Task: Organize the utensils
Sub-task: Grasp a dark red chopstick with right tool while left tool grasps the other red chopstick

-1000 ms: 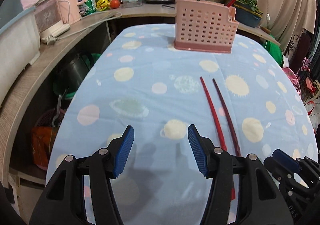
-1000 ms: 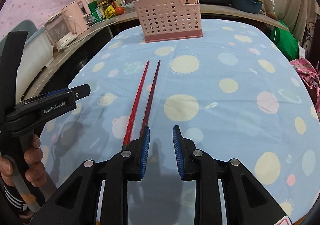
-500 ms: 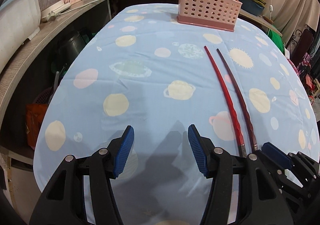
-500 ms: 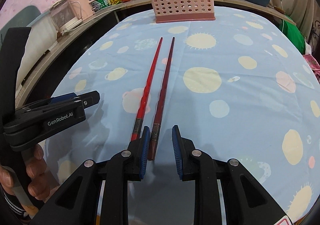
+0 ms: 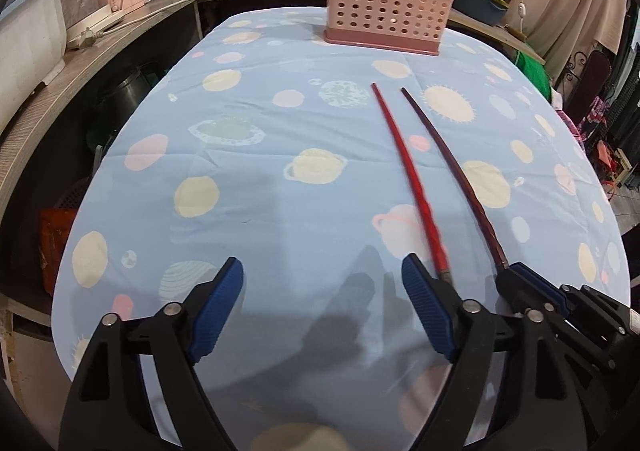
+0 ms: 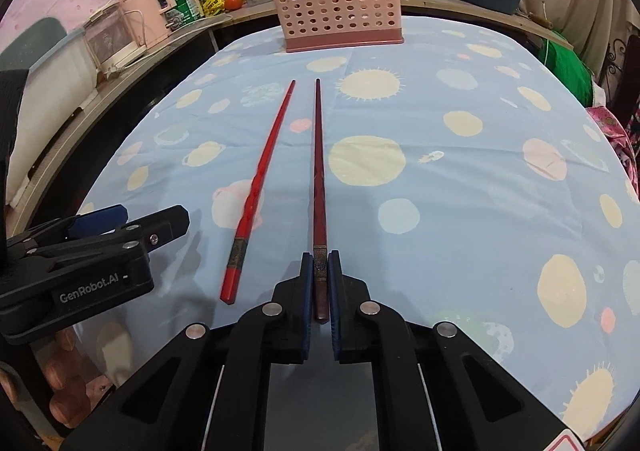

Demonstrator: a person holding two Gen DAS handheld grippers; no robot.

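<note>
Blue rubber pads on your right hand-held gripper (image 6: 320, 283) are clamped on the thick end of the dark chopstick (image 6: 319, 179), which lies straight ahead along the fingers; gripping it at the butt leaves the whole slim length free to point forward, which looks like the sensible hold for dropping it tip-first into a holder. Your left hand-held gripper (image 5: 322, 301) has nothing between its pads and its jaws are spreading wider, with the right-hand pad just beside the butt of the red chopstick (image 5: 408, 175), so it seems you are making room to take that one the same way. Both chopsticks lie side by side on the blue planet-print cloth (image 6: 460, 187) covering the table, near each other but not touching, tips aimed at the far end. There the pink perforated basket (image 6: 338, 5) stands upright, well apart from the chopsticks, and is probably where they belong. Behind it the counter (image 5: 168, 7) is crowded with pots and bottles.
</note>
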